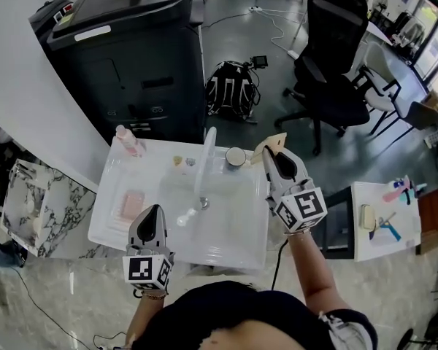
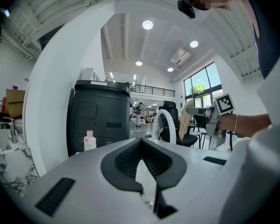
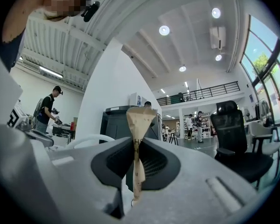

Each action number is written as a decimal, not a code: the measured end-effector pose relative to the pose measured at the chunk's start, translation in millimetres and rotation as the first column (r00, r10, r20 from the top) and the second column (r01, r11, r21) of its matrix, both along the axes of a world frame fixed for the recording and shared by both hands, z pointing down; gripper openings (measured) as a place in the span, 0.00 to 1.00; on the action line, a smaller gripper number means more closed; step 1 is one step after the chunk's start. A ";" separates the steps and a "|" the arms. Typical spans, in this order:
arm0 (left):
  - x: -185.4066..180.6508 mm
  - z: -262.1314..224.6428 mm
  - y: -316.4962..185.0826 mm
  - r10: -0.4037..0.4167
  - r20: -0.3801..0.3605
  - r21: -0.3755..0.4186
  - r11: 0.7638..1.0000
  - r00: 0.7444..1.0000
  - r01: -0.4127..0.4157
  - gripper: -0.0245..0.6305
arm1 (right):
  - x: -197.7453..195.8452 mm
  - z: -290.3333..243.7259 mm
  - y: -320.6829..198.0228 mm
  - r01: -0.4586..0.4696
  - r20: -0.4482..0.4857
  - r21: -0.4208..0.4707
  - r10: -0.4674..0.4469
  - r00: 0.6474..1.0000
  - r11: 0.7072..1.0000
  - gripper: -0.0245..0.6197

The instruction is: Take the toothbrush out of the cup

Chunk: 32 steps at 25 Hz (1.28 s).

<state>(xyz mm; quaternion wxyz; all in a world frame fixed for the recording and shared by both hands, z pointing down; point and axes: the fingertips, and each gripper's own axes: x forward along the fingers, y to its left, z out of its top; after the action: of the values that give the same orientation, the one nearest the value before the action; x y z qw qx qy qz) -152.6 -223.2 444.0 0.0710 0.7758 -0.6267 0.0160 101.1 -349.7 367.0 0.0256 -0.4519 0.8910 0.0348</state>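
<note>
Head view: your R gripper (image 1: 271, 159) sits at the rear right corner of the white sink (image 1: 237, 228), w/ the toothbrush (image 1: 270, 144), in a tan paper wrapper, pinched between its fingers. The toothbrush is out of the cup (image 1: 236, 157), which stands just left of it on the sink's back ledge, near the tap (image 1: 203, 168). Your L gripper (image 1: 152, 214) is over the sink's front left part, well apart from the cup. A small pink bottle (image 1: 129, 141) stands at the rear left corner. Behind the sink are a black printer (image 1: 131, 57), a backpack (image 1: 230, 90) and an office chair (image 1: 336, 64). R gripper view: the jaws are almost together and press on the wrapper's narrow part. The toothbrush stands roughly upright, its wide end above the fingertips. L gripper view: the jaw tips meet w/ nothing between them. Both the bottle and your R gripper w/ the toothbrush show beyond.
</note>
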 end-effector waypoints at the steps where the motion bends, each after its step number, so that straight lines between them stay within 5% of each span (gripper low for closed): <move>1: 1.0 0.0 0.2 0.003 0.001 0.001 1.000 1.000 -0.003 0.04 | 0.6 -5.2 6.7 0.005 -0.006 0.017 -0.005 1.000 1.000 0.09; 8: 7.6 -4.4 -4.1 0.037 0.001 0.016 0.999 0.999 -0.037 0.04 | 10.5 -20.6 44.2 -0.030 -0.011 0.076 0.031 0.999 0.997 0.09; 32: 23.5 -7.7 -3.6 0.074 0.015 0.028 0.997 0.997 -0.074 0.04 | 36.9 44.1 106.2 -0.156 0.031 -0.044 0.157 0.987 0.987 0.09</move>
<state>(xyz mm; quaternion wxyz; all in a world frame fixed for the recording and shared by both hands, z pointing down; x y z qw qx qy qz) -129.1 -226.7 436.3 0.0550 0.7994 -0.5981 0.0150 138.0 -243.5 411.1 0.0286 -0.5214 0.8528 0.0107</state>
